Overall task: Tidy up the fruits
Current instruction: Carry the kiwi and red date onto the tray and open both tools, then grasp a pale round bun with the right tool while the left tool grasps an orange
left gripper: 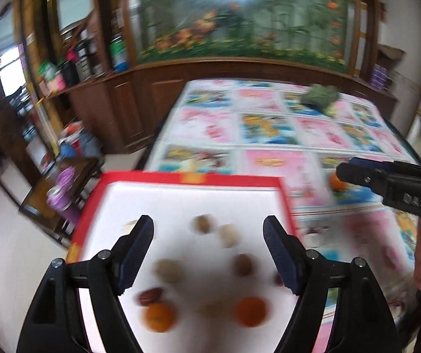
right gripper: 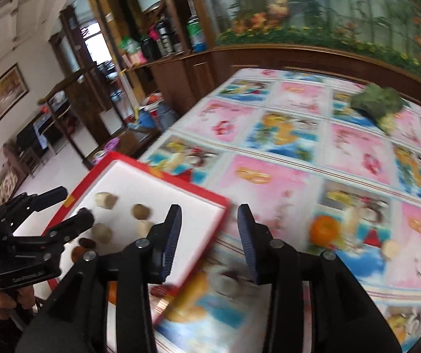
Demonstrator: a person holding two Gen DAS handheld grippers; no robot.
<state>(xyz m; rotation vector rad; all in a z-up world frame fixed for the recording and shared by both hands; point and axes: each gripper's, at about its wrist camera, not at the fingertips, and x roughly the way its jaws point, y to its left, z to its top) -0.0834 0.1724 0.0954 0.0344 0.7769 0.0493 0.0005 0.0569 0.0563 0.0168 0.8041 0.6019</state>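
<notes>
Fruits sit in my red tray [left gripper: 284, 194], under my left gripper [left gripper: 209, 236], wide open and empty. Right view: my right gripper [right gripper: 209, 229], half open and empty, hangs beside the tray; one orange [right gripper: 325, 231] waits outside.

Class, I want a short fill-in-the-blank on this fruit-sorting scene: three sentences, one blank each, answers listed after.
1. The tray holding the fruit has a white inside and a ____ rim.
2. Both the left tool and the right tool have their fingers ____, holding nothing.
3. One orange still lies outside the tray, on the patterned ____.

Missing words: red; open; tablecloth
</notes>
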